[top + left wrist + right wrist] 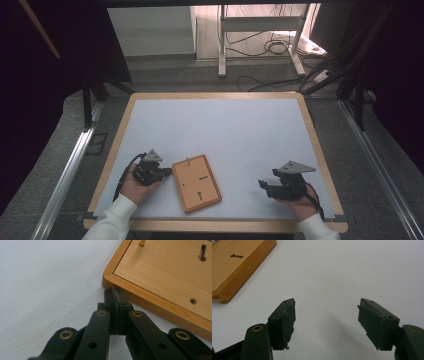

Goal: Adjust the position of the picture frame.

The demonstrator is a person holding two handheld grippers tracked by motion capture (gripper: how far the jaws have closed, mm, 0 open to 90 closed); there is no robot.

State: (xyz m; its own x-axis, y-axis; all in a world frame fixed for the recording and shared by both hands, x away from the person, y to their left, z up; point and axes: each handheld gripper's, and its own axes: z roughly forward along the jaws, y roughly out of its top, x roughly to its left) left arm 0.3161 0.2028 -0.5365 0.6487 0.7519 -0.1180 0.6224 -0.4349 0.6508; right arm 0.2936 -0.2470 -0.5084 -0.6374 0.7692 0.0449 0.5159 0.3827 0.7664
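Note:
A flat wooden frame (196,183) lies back side up on the white table top, near the front edge, with a keyhole slot and a small brass peg on it. My left gripper (166,173) sits just left of the frame. In the left gripper view its jaws are pressed together, and the left gripper (115,291) tips touch the wooden frame (160,277) at its raised rim near a corner. My right gripper (262,184) rests on the table well to the right of the frame. In the right gripper view the right gripper (326,307) is wide open over bare table, with the frame (235,267) off to the side.
The white table top (225,130) has a wooden border (215,95). A metal rail (65,175) runs along the left of the table and another along the right. A white stand (260,35) and cables lie on the floor behind.

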